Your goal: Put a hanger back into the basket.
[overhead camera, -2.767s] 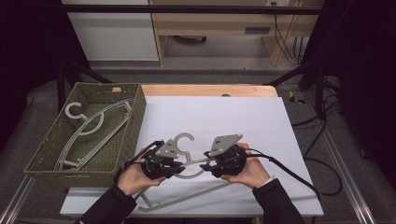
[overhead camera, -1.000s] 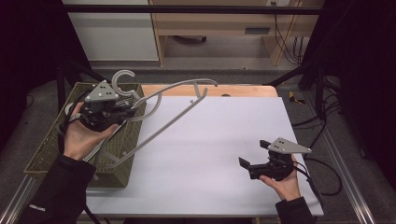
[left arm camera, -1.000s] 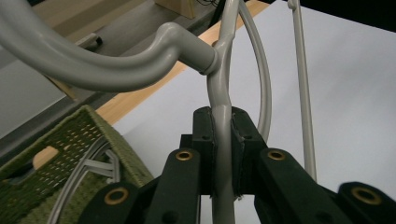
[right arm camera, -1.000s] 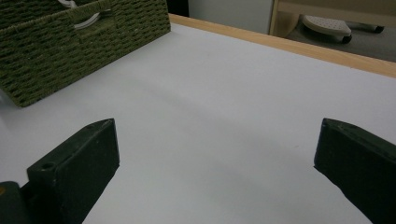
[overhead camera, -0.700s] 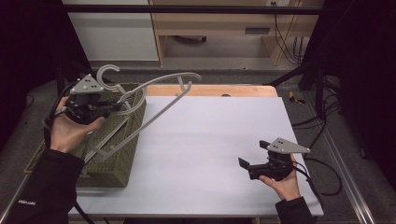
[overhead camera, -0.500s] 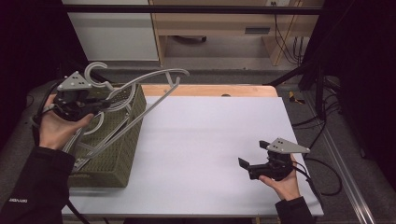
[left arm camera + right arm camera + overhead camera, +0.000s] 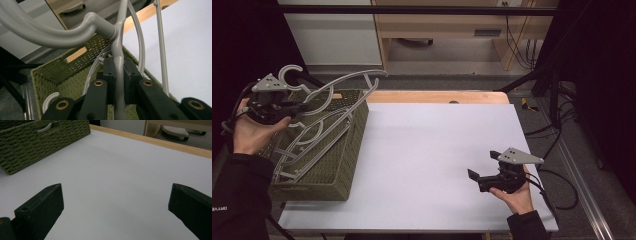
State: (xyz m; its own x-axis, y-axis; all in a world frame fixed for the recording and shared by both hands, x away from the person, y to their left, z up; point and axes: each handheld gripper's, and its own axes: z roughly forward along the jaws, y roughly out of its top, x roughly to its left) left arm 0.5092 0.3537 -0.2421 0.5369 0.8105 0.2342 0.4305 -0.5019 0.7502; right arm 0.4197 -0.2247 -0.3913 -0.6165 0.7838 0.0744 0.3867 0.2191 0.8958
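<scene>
While the left gripper (image 7: pixel 294 106) hangs over the basket (image 7: pixel 343 165) at about nine o'clock on the desk (image 7: pixel 437 150), it keeps a grey hanger (image 7: pixel 343 82) pinched by the neck just below the hook, which looks like the sensible place to carry such a thing: the arms swing free and the hook stays up. That hanger is tilted in the air above the basket's far end, one shoulder reaching toward twelve o'clock past the rim. Other hangers (image 7: pixel 307 140) already lie slanted inside, so I judge this one is being brought over to join them and must come down among them without snagging. In the left gripper view the fingers (image 7: pixel 110 72) are clamped tight on the neck, pads on both sides of it.

Over at four o'clock, the right gripper (image 7: pixel 479 177) rests low by the desk's near edge, well apart from the basket. Its fingers (image 7: pixel 42 205) stand wide apart with bare desk between them, holding nothing.
</scene>
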